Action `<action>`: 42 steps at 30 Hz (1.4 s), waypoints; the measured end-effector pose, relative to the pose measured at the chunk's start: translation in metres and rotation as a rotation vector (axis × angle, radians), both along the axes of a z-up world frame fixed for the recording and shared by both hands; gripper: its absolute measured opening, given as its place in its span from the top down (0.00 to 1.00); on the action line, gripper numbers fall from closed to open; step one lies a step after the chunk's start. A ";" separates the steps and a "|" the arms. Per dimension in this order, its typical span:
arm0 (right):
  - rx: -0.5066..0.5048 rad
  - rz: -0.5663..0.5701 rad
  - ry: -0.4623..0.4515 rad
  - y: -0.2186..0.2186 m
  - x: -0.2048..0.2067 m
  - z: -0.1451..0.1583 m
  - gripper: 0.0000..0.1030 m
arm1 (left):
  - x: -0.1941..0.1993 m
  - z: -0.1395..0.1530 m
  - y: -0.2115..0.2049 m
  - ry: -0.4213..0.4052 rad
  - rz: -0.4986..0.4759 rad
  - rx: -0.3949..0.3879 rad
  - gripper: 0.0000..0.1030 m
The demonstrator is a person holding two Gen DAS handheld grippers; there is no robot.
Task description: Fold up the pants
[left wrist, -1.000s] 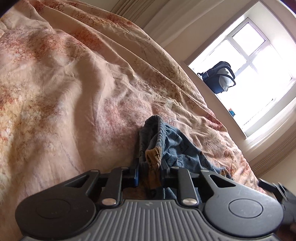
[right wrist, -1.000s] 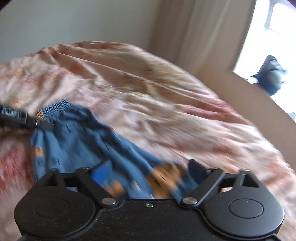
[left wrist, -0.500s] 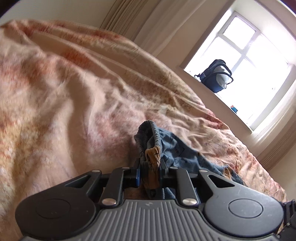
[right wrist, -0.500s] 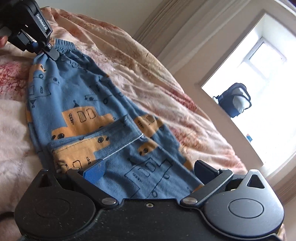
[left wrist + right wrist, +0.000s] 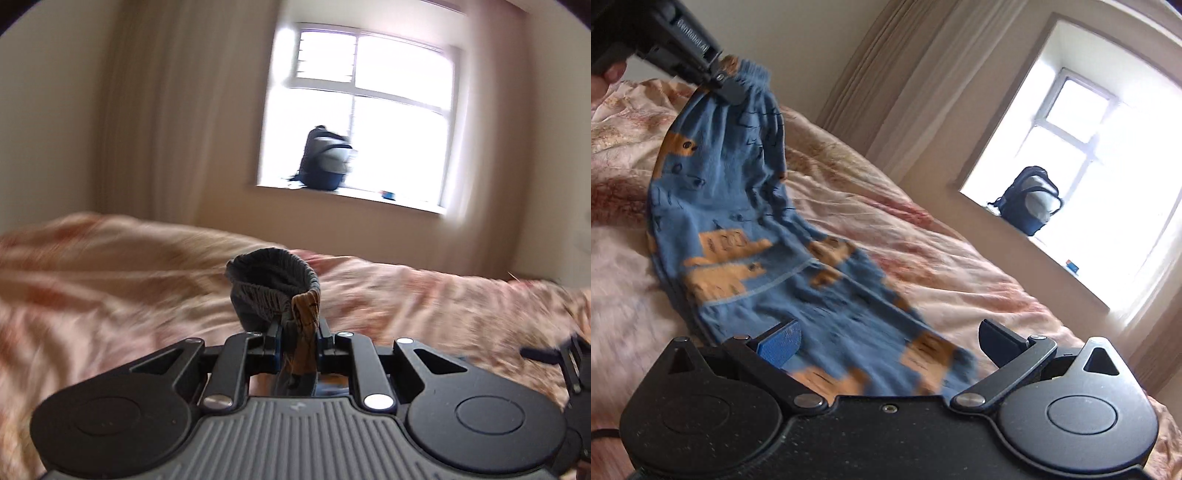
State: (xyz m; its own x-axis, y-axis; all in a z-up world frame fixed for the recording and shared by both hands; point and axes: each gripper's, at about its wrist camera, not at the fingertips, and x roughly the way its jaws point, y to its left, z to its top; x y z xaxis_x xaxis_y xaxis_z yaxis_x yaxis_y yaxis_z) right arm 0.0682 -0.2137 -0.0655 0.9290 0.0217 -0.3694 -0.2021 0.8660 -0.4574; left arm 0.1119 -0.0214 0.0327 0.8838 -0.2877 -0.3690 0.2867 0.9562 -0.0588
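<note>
The blue pants point(image 5: 746, 236) with orange prints hang from their elastic waistband down onto the bed. My left gripper point(image 5: 297, 343) is shut on the waistband point(image 5: 275, 286), which bunches up above its fingers; it also shows at the top left of the right wrist view point(image 5: 726, 86), holding the waistband up in the air. My right gripper point(image 5: 886, 339) is open, with the leg ends of the pants lying between its spread fingers point(image 5: 779, 341).
The bed is covered by a rumpled peach floral duvet point(image 5: 923, 254). Behind it are a beige wall, curtains point(image 5: 147, 129) and a bright window point(image 5: 362, 122). A dark backpack point(image 5: 1030, 201) and a small blue item point(image 5: 1071, 266) stand on the sill.
My left gripper has lifted the waistband well above the bed and tilted level, so the pants now hang. My right gripper stays open around the leg ends.
</note>
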 end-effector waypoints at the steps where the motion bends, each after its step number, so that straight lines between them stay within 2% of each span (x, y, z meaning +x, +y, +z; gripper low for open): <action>1: 0.004 -0.017 -0.012 -0.010 -0.003 0.000 0.01 | -0.002 0.003 -0.015 -0.005 -0.026 0.017 0.83; 6: 0.070 -0.128 -0.033 -0.067 -0.011 0.002 0.01 | -0.011 -0.003 -0.096 0.002 -0.175 0.137 0.83; 8: 0.101 -0.174 -0.027 -0.091 -0.013 0.000 0.01 | -0.016 -0.018 -0.128 0.011 -0.230 0.180 0.83; 12: 0.138 -0.248 0.000 -0.130 -0.020 -0.010 0.01 | -0.025 -0.056 -0.178 0.083 -0.297 0.250 0.83; 16: 0.156 -0.277 0.022 -0.155 -0.027 -0.021 0.01 | -0.030 -0.089 -0.202 0.067 -0.312 0.355 0.81; 17: 0.163 -0.274 0.030 -0.158 -0.026 -0.024 0.01 | -0.030 -0.097 -0.205 0.075 -0.311 0.378 0.76; 19: 0.194 -0.250 0.052 -0.164 -0.027 -0.027 0.01 | -0.031 -0.109 -0.205 0.091 -0.298 0.406 0.58; 20: 0.213 -0.232 0.065 -0.165 -0.024 -0.027 0.01 | -0.034 -0.112 -0.203 0.093 -0.294 0.412 0.39; 21: 0.231 -0.217 0.073 -0.167 -0.021 -0.027 0.01 | -0.039 -0.114 -0.200 0.085 -0.280 0.412 0.29; 22: 0.246 -0.204 0.079 -0.168 -0.019 -0.025 0.01 | -0.042 -0.114 -0.197 0.067 -0.272 0.405 0.29; 26: 0.327 -0.109 0.117 -0.170 -0.003 -0.010 0.01 | -0.053 -0.111 -0.190 0.041 -0.279 0.410 0.30; 30: 0.495 0.028 0.196 -0.163 0.024 0.003 0.01 | -0.055 -0.113 -0.190 0.058 -0.283 0.395 0.47; 32: 0.537 0.094 0.245 -0.154 0.040 0.005 0.03 | -0.054 -0.111 -0.189 0.067 -0.293 0.378 0.55; 37: 0.627 0.185 0.328 -0.143 0.064 0.006 0.25 | -0.048 -0.109 -0.184 0.092 -0.309 0.358 0.69; 39: 0.669 0.201 0.372 -0.141 0.070 0.004 0.41 | -0.048 -0.109 -0.184 0.090 -0.311 0.356 0.76; 40: 0.674 0.201 0.395 -0.139 0.074 0.002 0.46 | -0.048 -0.109 -0.184 0.088 -0.309 0.360 0.77; 42: 0.672 0.190 0.430 -0.136 0.078 -0.002 0.63 | -0.049 -0.109 -0.183 0.084 -0.308 0.367 0.82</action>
State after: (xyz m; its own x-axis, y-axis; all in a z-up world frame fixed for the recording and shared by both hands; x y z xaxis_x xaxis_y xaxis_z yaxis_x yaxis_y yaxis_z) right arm 0.1465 -0.3497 -0.0679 0.6675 0.5080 -0.5443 -0.4127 0.8610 0.2973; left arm 0.0631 -0.2039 -0.0767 0.7408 -0.3690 -0.5613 0.5684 0.7897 0.2310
